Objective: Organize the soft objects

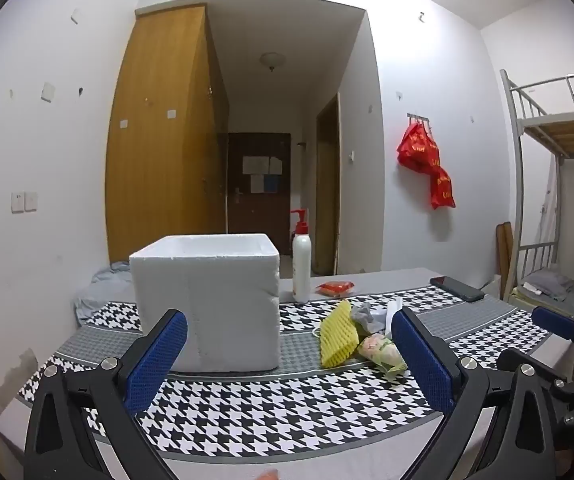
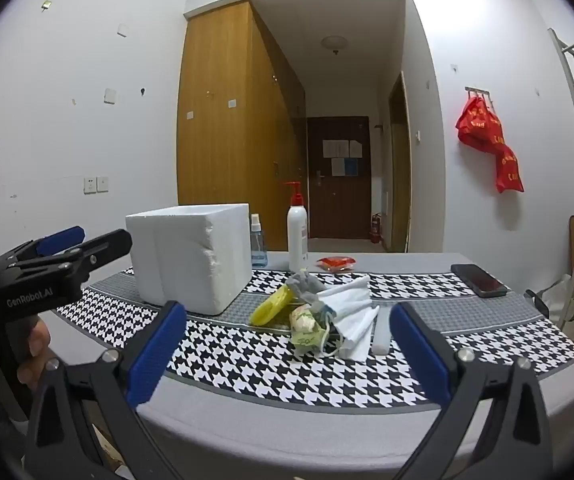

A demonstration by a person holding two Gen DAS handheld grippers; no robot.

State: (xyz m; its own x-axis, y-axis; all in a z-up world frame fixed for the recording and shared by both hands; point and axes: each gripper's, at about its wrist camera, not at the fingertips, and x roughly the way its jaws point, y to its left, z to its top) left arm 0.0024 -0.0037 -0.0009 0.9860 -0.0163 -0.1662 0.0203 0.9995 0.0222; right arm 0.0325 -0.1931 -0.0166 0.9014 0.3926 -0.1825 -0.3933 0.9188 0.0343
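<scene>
Houndstooth table (image 2: 287, 376), dorm room behind. You held the left gripper (image 1: 287, 344) and right gripper (image 2: 283, 338) spread wide, both empty. Beyond them, the soft pile (image 2: 327, 316) lay beside the foam box (image 2: 191, 260), not in it. Sorting apparently unstarted; everything left.

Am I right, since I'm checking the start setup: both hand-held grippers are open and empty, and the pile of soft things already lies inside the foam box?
Not quite. The pile lies on the table beside the foam box, not inside it; the right wrist view shows this. The left hand-held gripper and right hand-held gripper are indeed open and empty.
</scene>
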